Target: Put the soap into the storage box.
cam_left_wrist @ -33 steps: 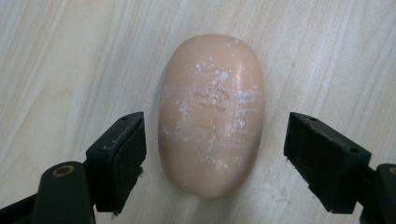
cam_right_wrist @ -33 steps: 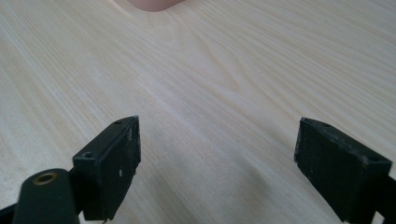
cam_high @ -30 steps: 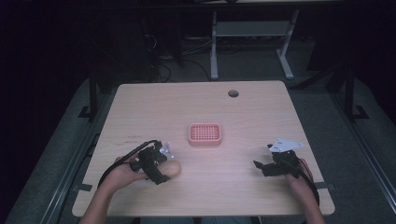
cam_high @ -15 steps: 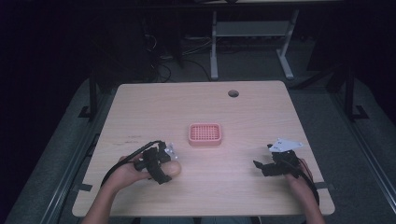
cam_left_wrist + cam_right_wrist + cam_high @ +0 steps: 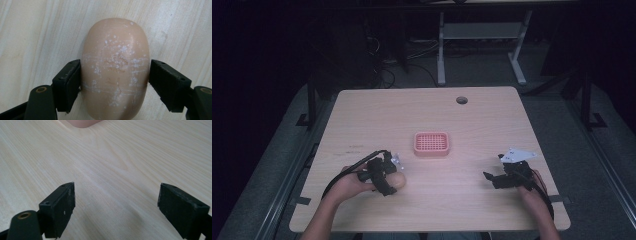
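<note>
while the left tool [image 5: 115,82] grips a soap bar [image 5: 115,67] whose near end is cut off, the right tool [image 5: 116,207] gapes.

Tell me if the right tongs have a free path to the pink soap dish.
Probably yes. The right tongs stand open over bare table, and nothing lies between them and the pink soap dish. The left tongs with the soap sit off to the side.
</note>
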The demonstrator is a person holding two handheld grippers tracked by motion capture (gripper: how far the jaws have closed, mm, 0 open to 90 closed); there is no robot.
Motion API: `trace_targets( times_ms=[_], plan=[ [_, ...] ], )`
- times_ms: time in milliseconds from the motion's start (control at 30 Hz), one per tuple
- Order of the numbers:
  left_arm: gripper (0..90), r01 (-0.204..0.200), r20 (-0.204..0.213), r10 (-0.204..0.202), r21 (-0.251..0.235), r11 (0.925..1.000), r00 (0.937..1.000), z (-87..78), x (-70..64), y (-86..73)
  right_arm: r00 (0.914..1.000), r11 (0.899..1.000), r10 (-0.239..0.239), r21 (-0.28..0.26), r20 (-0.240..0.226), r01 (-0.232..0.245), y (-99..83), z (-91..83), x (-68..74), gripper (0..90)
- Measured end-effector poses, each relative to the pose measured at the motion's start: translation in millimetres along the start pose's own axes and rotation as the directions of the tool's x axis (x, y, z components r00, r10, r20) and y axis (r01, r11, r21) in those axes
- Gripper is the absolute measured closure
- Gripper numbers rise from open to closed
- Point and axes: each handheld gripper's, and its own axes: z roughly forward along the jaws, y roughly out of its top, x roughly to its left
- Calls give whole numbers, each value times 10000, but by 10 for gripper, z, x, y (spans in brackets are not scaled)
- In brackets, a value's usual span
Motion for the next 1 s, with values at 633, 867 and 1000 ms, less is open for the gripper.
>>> trace_targets(
  times_ms=[633, 867, 1000],
  plan=[
    [317, 2, 79, -2, -21, 10000, 10000, 21, 28, 12, 10000, 10000, 4, -52, -4, -4, 2, -11, -7, 139],
    [319, 38, 128, -35, -190, 9998, 9999, 20, 29, 18, 9999, 9999, 109, -52, -20, -109, 6, -22, 3, 139],
    [318, 174, 144, -168, -424, 9989, 9998, 1, 34, 21, 10000, 10000, -14, -89, 6, 14, 12, -23, -1, 139]
  ],
)
